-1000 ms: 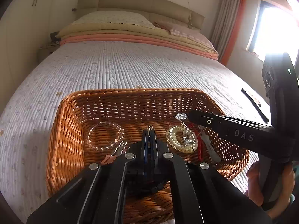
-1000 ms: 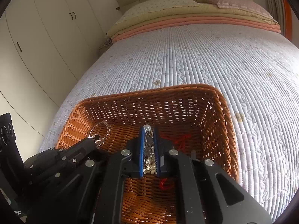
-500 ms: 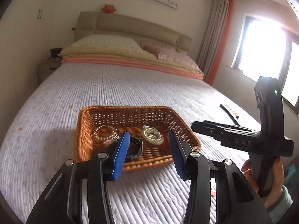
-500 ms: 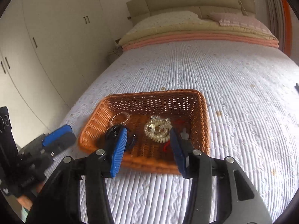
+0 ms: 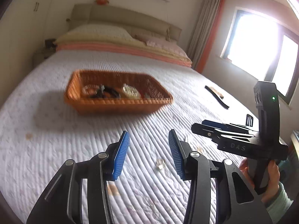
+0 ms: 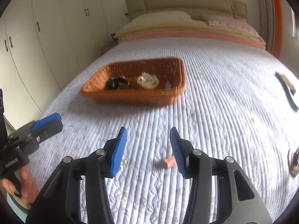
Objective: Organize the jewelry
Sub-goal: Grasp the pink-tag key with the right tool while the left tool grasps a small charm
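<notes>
Plainly both claws are empty: the left gripper [image 5: 149, 149] and the right gripper [image 6: 148, 147] each hold their blue ribbed pads apart over the quilt with nothing between them. The wicker basket [image 5: 119, 103] sits well ahead of both on the bedspread [image 5: 56, 149], and it already holds a pale beaded bracelet [image 5: 130, 91], a dark band [image 5: 110, 91] and something red at its right end, all blurred.

Loose pieces lie near the grippers: a small clear trinket [image 5: 160, 165] just below the left pads, an orange-pink tag [image 6: 170, 163] touching the right gripper's right pad in the picture, and a round metallic piece [image 6: 294, 160] at the far right edge. The likely step is to pick one up, so each gripper should come down straight, pads straddling the piece, and close gently; the ribbed, soft quilt gives way, and small hard bits may slide or tip sideways. A dark strap [image 6: 287, 93] lies farther off.
</notes>
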Demonstrator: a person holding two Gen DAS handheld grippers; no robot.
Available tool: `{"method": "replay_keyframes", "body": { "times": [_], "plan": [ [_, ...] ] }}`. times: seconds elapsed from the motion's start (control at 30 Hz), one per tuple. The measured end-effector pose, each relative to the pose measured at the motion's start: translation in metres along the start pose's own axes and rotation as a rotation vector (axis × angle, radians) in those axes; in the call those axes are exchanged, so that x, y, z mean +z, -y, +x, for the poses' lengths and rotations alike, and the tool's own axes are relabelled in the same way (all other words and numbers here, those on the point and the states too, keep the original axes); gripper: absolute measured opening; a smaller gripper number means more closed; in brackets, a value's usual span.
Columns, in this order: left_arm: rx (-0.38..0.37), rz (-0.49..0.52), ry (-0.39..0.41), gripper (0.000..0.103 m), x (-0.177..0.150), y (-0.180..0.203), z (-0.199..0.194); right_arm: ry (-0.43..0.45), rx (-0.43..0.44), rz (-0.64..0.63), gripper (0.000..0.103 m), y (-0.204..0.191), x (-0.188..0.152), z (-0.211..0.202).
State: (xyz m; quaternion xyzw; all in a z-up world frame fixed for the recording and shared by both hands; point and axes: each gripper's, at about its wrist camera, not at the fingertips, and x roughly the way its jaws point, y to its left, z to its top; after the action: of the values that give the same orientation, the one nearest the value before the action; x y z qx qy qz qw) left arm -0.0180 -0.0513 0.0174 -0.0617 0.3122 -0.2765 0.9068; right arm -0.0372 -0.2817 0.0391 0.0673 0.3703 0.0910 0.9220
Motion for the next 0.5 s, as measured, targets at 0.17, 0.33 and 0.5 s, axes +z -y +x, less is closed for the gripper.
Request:
{"method": "replay_keyframes", "body": {
  "times": [0.17, 0.33, 0.5],
  "plan": [
    [-0.004, -0.007, -0.105, 0.042, -0.03, 0.004, 0.032, -0.062, -0.054, 0.053, 0.045, 0.014, -0.031, 0.023],
    [0.013, 0.016, -0.175, 0.04, -0.042, 0.009, 0.056, -0.1, -0.037, 0.123, 0.045, 0.025, -0.049, 0.035],
    [0.018, 0.023, -0.226, 0.04, -0.045, 0.01, 0.072, -0.105, -0.063, 0.132, 0.044, 0.024, -0.048, 0.043]
  ]
}}
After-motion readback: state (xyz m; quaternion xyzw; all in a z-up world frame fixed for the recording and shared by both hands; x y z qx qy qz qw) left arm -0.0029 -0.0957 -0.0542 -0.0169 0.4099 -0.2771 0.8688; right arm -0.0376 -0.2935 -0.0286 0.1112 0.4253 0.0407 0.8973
